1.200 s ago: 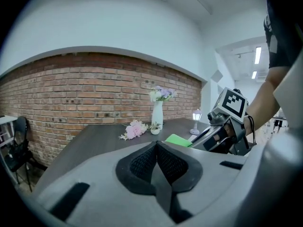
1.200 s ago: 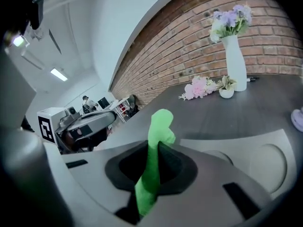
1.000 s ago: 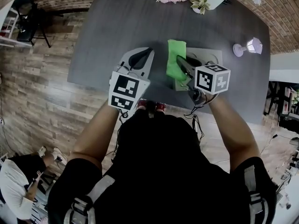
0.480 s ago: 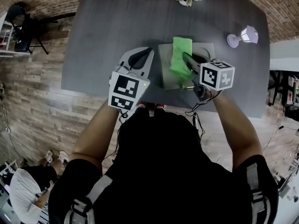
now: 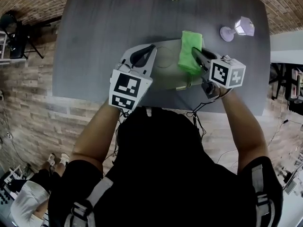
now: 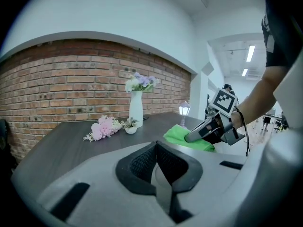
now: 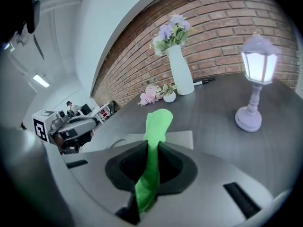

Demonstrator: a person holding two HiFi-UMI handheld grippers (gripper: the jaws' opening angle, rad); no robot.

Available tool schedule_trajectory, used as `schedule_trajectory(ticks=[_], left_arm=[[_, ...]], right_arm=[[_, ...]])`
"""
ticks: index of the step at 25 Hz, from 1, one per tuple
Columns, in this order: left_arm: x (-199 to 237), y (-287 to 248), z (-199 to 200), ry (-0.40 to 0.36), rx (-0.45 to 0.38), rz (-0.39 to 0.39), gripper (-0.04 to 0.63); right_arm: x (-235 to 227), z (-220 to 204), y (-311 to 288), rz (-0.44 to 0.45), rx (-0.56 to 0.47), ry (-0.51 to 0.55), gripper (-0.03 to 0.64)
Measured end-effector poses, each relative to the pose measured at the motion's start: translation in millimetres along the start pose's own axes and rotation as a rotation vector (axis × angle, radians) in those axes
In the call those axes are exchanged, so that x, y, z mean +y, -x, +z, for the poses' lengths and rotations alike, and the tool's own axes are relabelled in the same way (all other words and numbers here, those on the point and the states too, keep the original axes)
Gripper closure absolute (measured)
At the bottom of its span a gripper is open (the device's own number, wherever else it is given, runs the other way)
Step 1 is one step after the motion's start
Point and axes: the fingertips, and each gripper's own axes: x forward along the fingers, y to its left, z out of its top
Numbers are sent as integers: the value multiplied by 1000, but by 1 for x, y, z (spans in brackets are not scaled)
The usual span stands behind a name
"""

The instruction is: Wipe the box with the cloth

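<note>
Nearest the person, the left hand-held gripper (image 5: 143, 56) has its 2 jaws pressed together with nothing between them, its tip over the left end of the flat grey box (image 5: 164, 75); whether it touches the box cannot be told. The right hand-held gripper (image 7: 150, 146) pinches the green cloth (image 7: 159, 121), which runs forward from the jaws and lies on the right part of the box. The box sits near the front edge of the dark tabletop (image 5: 104, 27). Farther right stands a small lamp (image 7: 255, 79). At the far edge are pink flowers (image 7: 151, 94) and a white vase (image 7: 180, 72).
</note>
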Motion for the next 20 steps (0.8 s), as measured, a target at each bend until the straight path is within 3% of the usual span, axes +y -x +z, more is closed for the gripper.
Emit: schedule_trajectory(ticks=[11, 20], left_arm=[[-23, -28, 10, -22, 7, -27, 586], [-29, -17, 15, -51, -3, -44, 586]], right_arm=[[-70, -4, 47, -103, -21, -35, 578], [-72, -1, 64, -141, -63, -27, 578]])
